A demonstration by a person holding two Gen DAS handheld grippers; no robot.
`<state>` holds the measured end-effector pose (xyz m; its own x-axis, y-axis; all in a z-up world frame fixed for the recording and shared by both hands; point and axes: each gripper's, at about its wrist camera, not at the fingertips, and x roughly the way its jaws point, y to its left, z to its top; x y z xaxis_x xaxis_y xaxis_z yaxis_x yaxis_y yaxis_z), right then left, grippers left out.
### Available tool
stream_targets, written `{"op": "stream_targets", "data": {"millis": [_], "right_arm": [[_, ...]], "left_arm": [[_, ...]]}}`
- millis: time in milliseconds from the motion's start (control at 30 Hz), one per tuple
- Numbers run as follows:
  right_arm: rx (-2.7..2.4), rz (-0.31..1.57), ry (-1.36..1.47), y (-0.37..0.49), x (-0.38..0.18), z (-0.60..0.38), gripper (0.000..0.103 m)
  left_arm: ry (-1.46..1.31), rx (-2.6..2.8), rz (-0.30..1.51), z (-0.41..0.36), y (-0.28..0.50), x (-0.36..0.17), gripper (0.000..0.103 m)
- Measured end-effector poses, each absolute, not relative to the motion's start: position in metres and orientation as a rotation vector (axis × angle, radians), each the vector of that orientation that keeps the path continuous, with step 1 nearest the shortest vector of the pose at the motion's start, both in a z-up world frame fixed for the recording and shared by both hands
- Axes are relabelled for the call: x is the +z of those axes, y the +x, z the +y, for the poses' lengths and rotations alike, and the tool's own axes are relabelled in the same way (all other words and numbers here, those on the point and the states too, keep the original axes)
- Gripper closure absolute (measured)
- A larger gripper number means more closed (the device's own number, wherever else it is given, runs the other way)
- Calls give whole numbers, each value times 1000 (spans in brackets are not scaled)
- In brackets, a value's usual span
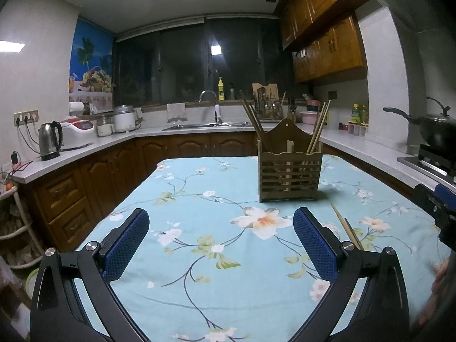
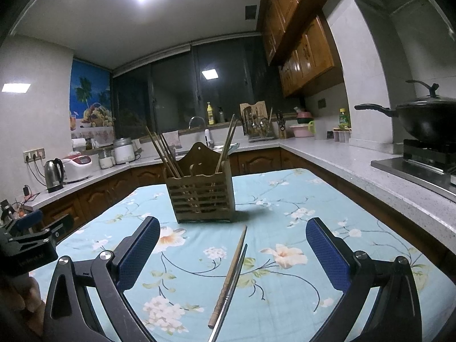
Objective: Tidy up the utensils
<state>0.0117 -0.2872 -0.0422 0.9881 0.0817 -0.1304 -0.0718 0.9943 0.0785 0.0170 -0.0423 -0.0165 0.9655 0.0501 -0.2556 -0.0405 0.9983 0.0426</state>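
A slatted wooden utensil holder (image 1: 289, 176) (image 2: 201, 196) stands on the table's flowered blue cloth (image 1: 185, 199) (image 2: 287, 199). Several chopsticks lean in its left and right compartments. Two loose chopsticks (image 2: 229, 273) (image 1: 346, 228), one wooden and one thinner and shiny, lie side by side on the cloth in front of the holder. My right gripper (image 2: 233, 223) is open above them, with its blue pads on either side of the pair. My left gripper (image 1: 221, 219) is open over bare cloth, left of the holder, with nothing between its fingers.
An L-shaped counter wraps around the table, with a kettle (image 1: 50, 141) and a rice cooker (image 1: 77, 131) on the left. A sink (image 1: 208, 125) is at the back. A black wok (image 2: 427, 119) sits on the stove at the right. A hand shows at each view's lower edge.
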Motion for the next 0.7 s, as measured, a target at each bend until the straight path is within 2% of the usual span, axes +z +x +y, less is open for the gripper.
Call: {"op": "stream_targets", "data": {"millis": [700], "right_arm": [[80, 125, 78, 11, -36, -285, 0]], "left_arm": [[35, 40, 265, -43, 17, -17, 0]]}}
